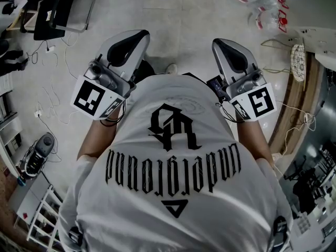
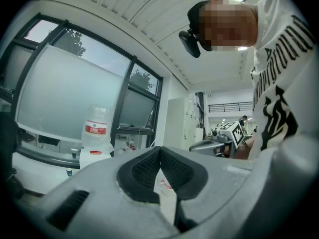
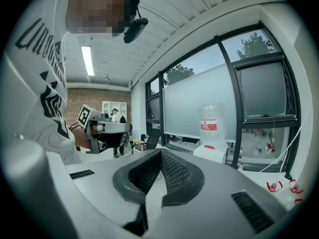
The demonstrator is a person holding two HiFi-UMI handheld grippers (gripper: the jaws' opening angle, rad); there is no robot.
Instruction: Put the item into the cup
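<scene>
I see neither a table nor an item to be put in a cup. In the head view both grippers are held up at the chest of a person in a white printed T-shirt [image 1: 173,156], over the floor. The left gripper [image 1: 131,38] has its jaws closed tip to tip with nothing between them, and its own view shows its pads [image 2: 144,171] meeting at the front. The right gripper [image 1: 228,46] is shut and empty too, with its pads [image 3: 177,173] touching. Each gripper view shows the other gripper, the right gripper [image 2: 219,141] and the left gripper [image 3: 107,128].
A water dispenser with a bottle [image 2: 94,128] [image 3: 214,126] stands by dark-framed windows. On the tiled floor are a chair [image 1: 63,9] at the far left, plastic bags [image 1: 262,4] at the far right, and loose cables [image 1: 52,93]. A wooden tabletop edge [image 1: 299,114] runs along the right.
</scene>
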